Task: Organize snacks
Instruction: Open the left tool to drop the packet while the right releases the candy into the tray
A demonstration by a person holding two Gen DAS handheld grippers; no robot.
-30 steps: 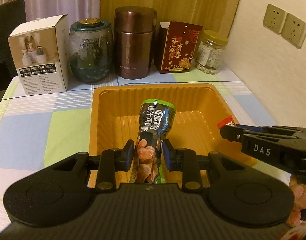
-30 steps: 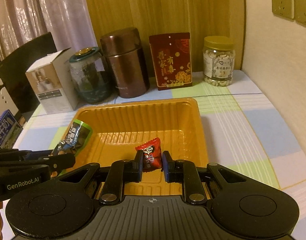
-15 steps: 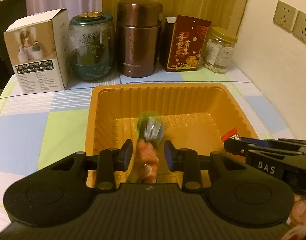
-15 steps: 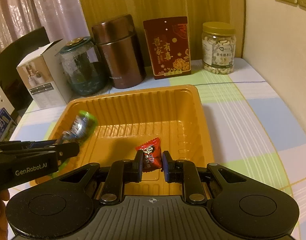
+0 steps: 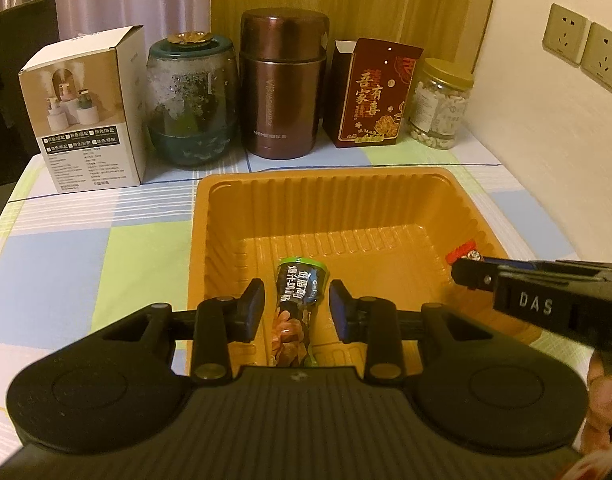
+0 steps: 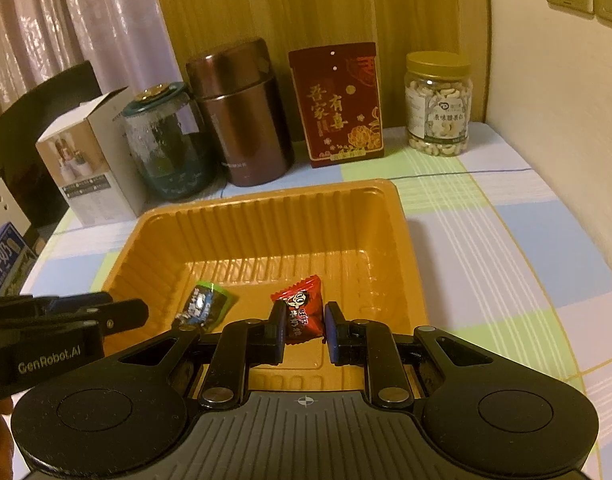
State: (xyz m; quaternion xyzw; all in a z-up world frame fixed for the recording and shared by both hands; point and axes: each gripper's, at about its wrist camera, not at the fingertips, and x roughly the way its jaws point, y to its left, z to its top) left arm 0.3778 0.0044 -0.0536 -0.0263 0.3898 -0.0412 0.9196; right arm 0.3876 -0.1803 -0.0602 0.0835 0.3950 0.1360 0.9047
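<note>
1. Where the two wrist views differ, the right wrist view alone shows a blue milk carton (image 6: 4, 258) at the far left table edge, and it shows the red candy (image 6: 302, 310) wrapper face in full; the left wrist view shows only a red tip of that candy (image 5: 460, 249) ahead of the right gripper's fingers.
2. Only the left wrist view shows a gap on each side between the green snack pack (image 5: 298, 304) and the left gripper (image 5: 296, 308) pads.
3. Left gripper: jaws stand apart, holding nothing. The pack lies on the floor of the orange tray (image 5: 326, 200), near-left part, its length running between the jaws, green end pointing far.
4. Right gripper (image 6: 305, 328): closed on the red candy, pads pressing both its sides, above the tray's near-right part.
5. Seen from the right wrist, the green pack (image 6: 204, 306) lies left of the candy, apart from it, just right of the left gripper's fingers (image 6: 122, 314).
6. Both views show a row of containers (image 5: 284, 84) along the far table edge.
</note>
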